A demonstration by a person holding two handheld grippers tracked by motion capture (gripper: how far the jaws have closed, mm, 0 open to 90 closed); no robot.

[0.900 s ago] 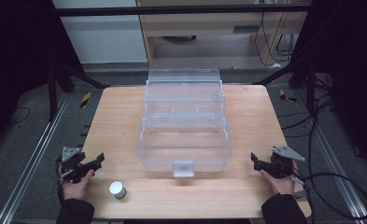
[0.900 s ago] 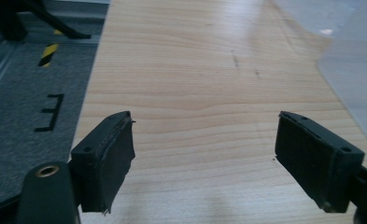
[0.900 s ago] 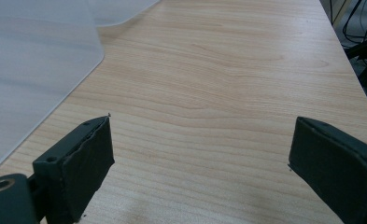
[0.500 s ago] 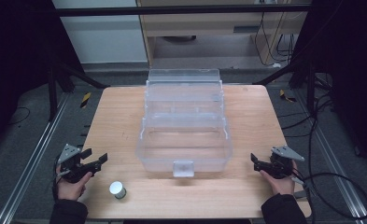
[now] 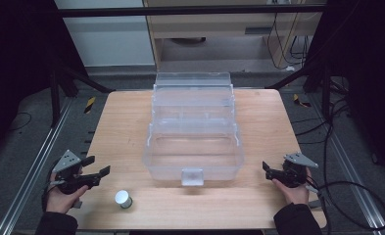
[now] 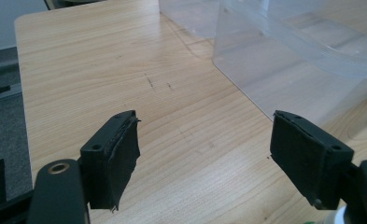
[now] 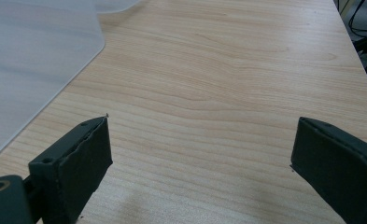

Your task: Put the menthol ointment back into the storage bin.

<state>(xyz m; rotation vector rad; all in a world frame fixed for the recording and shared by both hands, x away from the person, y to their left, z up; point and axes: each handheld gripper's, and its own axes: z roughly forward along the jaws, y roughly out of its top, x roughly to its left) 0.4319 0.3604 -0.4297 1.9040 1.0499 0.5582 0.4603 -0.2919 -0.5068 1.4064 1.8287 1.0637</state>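
At the lower left of the high view, the person's left hand [image 5: 62,196] reaches in from the bottom edge and grips the left gripper [image 5: 96,167] at the table's left margin, its black jaws pointing toward the right of the frame and spread well apart with nothing between them. In the left gripper view the same two jaws rise from the bottom corners, wide open over bare wood, with the box wall in the upper right. Just right of that gripper, near the bottom of the high view, a small white cylindrical container [image 5: 123,199] stands on the wooden table [image 5: 116,127], apart from the jaws. In the centre of the frame sits a large clear plastic box [image 5: 194,142], opened out in stepped tiers, its latch facing the bottom edge. At the lower right, the right hand [image 5: 292,188] holds the right gripper [image 5: 267,170] with jaws pointing left toward the box; the right gripper view shows them wide apart and empty.
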